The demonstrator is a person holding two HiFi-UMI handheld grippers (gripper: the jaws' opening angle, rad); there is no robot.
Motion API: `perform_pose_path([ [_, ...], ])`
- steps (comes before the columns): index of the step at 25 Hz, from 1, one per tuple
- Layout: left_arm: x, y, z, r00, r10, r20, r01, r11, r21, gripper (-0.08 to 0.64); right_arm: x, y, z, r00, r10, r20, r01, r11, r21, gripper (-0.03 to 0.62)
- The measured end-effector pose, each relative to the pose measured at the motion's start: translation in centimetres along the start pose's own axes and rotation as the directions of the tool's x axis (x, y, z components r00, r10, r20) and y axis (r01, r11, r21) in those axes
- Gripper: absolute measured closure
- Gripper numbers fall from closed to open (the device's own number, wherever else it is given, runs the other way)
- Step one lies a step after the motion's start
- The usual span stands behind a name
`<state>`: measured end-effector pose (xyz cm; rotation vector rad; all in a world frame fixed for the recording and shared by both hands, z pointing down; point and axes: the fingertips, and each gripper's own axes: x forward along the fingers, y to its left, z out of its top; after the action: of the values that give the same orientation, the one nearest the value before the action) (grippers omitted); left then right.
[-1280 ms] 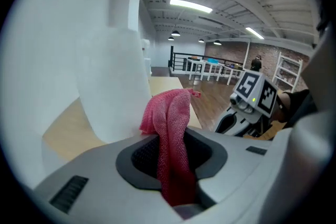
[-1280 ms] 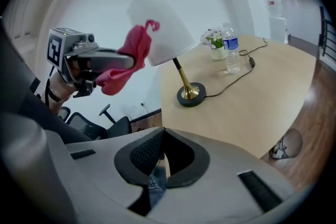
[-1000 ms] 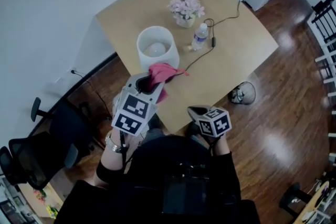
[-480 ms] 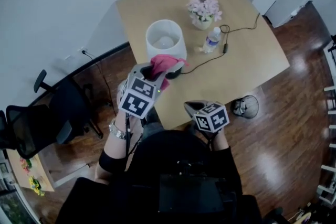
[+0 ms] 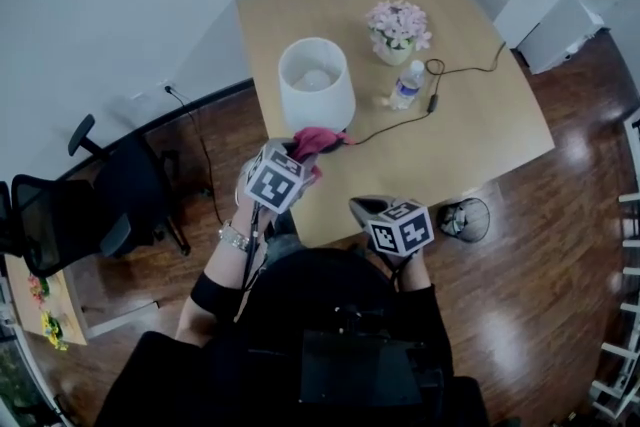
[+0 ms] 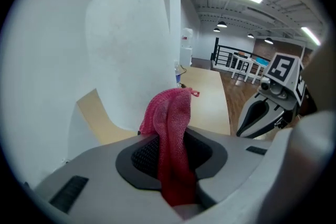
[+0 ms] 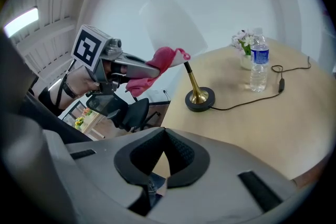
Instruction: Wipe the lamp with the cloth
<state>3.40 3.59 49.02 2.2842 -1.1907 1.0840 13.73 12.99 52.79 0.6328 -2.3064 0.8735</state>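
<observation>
While the left gripper (image 5: 298, 155) pinches the cloth (image 6: 170, 113) near the lamp (image 5: 316, 83), ready for wiping, the right gripper (image 7: 157, 176) hangs closed and empty.

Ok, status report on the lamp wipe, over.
Left gripper shut on pink mesh cloth. Cloth near white-shaded brass lamp, contact unclear. Right gripper shut, empty. Nothing in between.

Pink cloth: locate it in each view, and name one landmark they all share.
Head view: the pink cloth sits at centre, just below the white lamp shade, clamped in the left gripper.
Left gripper view: bottom centre, between the jaws, before the shade.
Right gripper view: upper left of centre, beside the brass stem.
Shared landmark: the lamp shade.
</observation>
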Motion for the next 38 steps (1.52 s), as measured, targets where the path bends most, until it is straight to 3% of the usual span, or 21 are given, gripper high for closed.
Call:
perform_pose_path([
  [12,3.8,-4.0,-3.1,0.992,-0.075,-0.100,0.069,0.996,-0.063,0.448,-2.7,-1.2,-1.7,0.999,0.015,0.030,-0.015,1.000,0.013,0.589],
  [15,1.5,-5.4,-1.3,0.998,-0.046,-0.046,0.044,0.998,-0.054,0.448,-3.2,-1.1,-2.5,0.999,0.031,0.024,-0.031,0.999,0.016,0.589],
  [18,-2.6,-6.0,2.9,0.998,0.010,0.056,-0.009,1.000,-0.024,0.448,-3.6,-0.7,-3.5,0.998,0.059,0.002,-0.059,0.998,0.024,0.588],
  [23,-8.5,-4.4,9.9,0.974,0.137,0.180,-0.148,0.988,0.051,0.448,-3.7,-0.2,-5.4,0.996,0.071,-0.052,-0.070,0.997,0.018,0.589],
  [26,-9.1,-3.1,11.7,0.969,0.153,0.193,-0.174,0.980,0.097,0.448,-3.5,-0.8,-4.7,0.997,0.051,-0.052,-0.050,0.998,0.027,0.588],
  [33,-9.3,-1.0,12.6,0.958,0.162,0.239,-0.190,0.976,0.103,0.448,-3.2,-1.1,-1.2,0.999,-0.006,-0.034,0.006,1.000,-0.013,0.589],
  [38,-7.6,-0.9,11.3,0.967,0.175,0.186,-0.188,0.980,0.058,0.448,-2.8,-1.8,-1.5,0.996,0.039,-0.078,-0.043,0.998,-0.046,0.588],
])
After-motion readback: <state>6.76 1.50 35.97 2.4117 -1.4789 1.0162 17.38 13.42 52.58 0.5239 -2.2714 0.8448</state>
